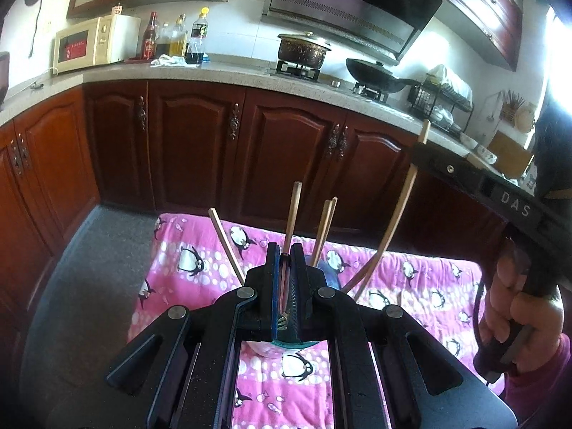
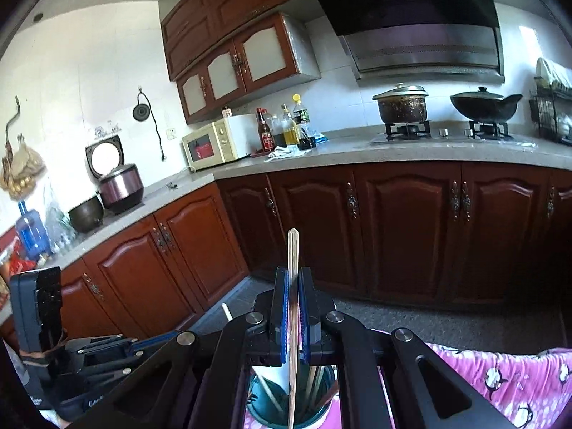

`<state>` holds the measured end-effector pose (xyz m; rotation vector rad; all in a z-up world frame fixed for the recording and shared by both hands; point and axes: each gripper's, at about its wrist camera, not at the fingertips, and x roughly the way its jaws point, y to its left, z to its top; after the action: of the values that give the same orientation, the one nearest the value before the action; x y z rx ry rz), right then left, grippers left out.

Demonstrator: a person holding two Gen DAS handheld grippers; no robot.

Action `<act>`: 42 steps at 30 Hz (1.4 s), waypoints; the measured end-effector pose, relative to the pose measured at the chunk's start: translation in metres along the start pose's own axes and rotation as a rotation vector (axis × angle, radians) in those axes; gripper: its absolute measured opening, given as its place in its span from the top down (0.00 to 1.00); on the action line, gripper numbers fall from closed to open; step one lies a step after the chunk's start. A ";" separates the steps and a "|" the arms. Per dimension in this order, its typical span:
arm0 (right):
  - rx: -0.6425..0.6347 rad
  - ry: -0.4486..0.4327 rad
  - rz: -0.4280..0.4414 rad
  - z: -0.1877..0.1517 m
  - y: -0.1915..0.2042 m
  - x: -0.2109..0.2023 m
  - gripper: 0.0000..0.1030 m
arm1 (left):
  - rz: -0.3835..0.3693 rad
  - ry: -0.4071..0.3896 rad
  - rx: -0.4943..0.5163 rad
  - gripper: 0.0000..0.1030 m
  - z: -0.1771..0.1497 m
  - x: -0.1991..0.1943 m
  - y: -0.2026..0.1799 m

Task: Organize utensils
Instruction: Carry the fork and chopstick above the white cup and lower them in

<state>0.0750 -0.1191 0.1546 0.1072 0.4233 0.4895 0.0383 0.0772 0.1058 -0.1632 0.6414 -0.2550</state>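
Note:
A white cup with a teal inside (image 2: 262, 405) stands on a pink penguin cloth (image 1: 200, 250) and holds several wooden chopsticks (image 1: 323, 228). In the left wrist view the cup (image 1: 271, 348) sits right under my left gripper (image 1: 285, 250). That gripper is shut on a brown chopstick (image 1: 294, 207) that stands upright, its lower end down at the cup. My right gripper (image 2: 293, 271) is shut on a pale chopstick (image 2: 293, 250) whose lower end reaches into the cup. From the left wrist view, that right gripper (image 1: 420, 150) is up at the right, its chopstick (image 1: 393, 221) slanting down to the cup.
Dark wooden cabinets (image 1: 200, 150) under a grey counter (image 1: 221, 75) run behind the table. On the counter are a microwave (image 1: 93, 43), bottles (image 1: 175, 39), a pot (image 1: 304, 52), a wok (image 1: 375, 75) and a dish rack (image 1: 443, 103). A hand (image 1: 514, 307) grips the right tool's handle.

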 end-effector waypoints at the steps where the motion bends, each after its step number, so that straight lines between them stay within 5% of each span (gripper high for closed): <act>1: -0.005 0.001 -0.003 -0.001 0.001 0.005 0.95 | 0.002 0.003 -0.001 0.96 -0.001 0.002 0.001; 28: -0.001 0.044 -0.069 -0.012 -0.019 0.063 0.95 | 0.039 0.066 0.009 0.95 -0.010 0.045 0.002; 42: 0.000 0.109 -0.042 -0.046 -0.020 0.082 0.95 | 0.037 0.122 -0.002 0.95 -0.021 0.061 0.003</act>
<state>0.1296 -0.0973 0.0786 0.0715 0.5315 0.4555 0.0732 0.0614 0.0541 -0.1382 0.7655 -0.2300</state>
